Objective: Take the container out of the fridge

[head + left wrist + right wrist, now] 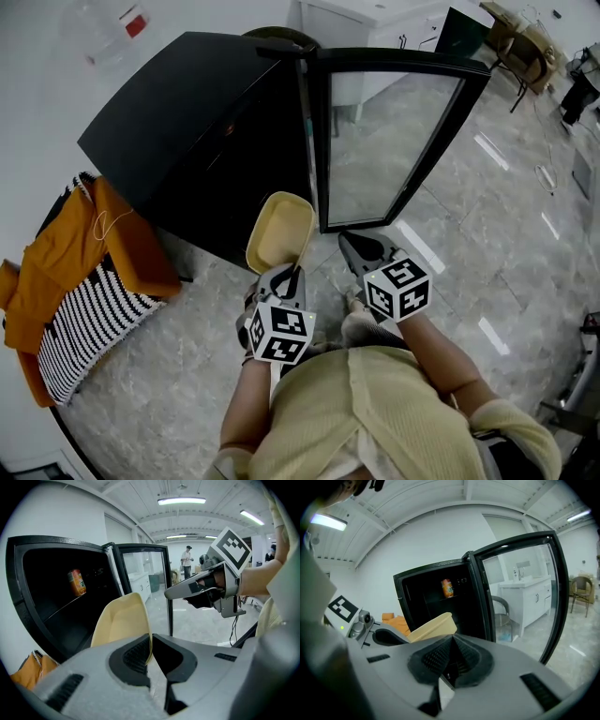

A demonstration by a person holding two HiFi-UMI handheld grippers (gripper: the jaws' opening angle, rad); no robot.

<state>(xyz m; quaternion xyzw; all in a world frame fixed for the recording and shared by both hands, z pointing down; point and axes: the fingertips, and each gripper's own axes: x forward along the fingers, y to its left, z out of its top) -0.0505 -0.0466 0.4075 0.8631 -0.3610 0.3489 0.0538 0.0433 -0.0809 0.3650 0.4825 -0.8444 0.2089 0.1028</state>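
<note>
Head view: left gripper [292, 273] clamps the rim of a cream container [279, 230] outside the open fridge [178, 141]. The right gripper [360, 247] hovers alongside, jaws together.

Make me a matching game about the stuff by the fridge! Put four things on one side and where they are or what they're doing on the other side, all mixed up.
Things:
1. container
2. can
3. fridge door
4. orange cloth

Places or states:
A. swung open
B. lying outside, beside the fridge
C. pinched at its rim by the left gripper
D. standing inside the fridge

Pairs: 1-C, 2-D, 3-A, 4-B
</note>
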